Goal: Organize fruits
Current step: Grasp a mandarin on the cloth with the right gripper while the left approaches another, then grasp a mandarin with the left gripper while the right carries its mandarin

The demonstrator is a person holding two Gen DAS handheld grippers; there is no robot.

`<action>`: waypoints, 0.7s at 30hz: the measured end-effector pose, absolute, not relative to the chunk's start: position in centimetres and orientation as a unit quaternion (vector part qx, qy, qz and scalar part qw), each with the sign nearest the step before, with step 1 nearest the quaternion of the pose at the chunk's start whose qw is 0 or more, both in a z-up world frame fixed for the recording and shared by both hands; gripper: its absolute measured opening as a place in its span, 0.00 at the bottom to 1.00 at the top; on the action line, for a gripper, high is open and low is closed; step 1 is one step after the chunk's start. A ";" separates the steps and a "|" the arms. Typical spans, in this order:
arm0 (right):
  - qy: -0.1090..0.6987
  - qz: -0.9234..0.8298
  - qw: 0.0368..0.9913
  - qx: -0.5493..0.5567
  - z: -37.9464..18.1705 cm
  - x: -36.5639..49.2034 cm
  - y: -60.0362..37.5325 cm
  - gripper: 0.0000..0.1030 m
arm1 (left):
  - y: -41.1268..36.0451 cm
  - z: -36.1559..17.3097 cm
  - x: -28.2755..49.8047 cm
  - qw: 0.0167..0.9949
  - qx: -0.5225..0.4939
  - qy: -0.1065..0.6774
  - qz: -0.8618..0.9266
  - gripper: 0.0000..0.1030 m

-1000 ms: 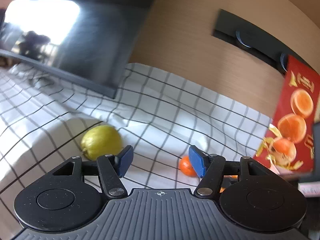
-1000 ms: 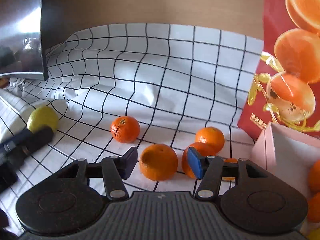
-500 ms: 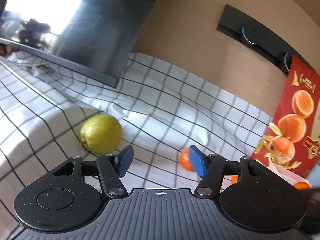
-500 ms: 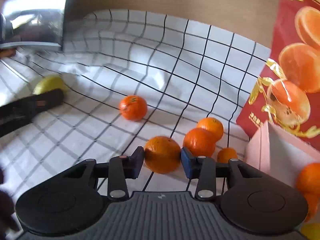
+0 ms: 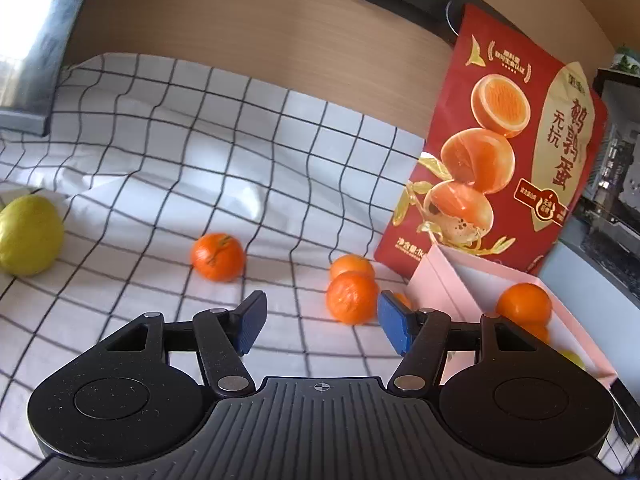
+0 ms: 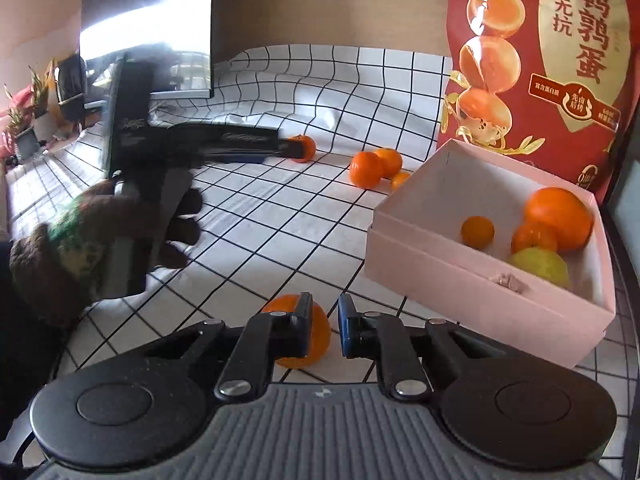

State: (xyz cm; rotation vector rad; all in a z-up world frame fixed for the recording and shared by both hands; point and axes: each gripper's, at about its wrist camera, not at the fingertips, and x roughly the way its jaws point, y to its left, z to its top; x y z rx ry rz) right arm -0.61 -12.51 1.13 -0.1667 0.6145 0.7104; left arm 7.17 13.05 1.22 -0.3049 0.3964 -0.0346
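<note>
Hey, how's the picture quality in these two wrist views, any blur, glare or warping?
Left wrist view: the fisheye bends the checked cloth, and glare whitens the screen top left. Right wrist view: the person's gloved hand is smeared and dark, and the screen is blown out.

Large gold characters 鹌鹑蛋 are printed down the right side of the red pouch (image 5: 504,152) standing at the far right, with 无抗 set beside them (smaller). The fine print elsewhere on the pouch cannot be read with certainty.
</note>
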 end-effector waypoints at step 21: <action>0.213 0.374 0.902 -0.045 -1.3 -2.6 -12.1 0.56 | 7.1 -0.6 14.9 0.964 -0.051 0.263 0.001 0.49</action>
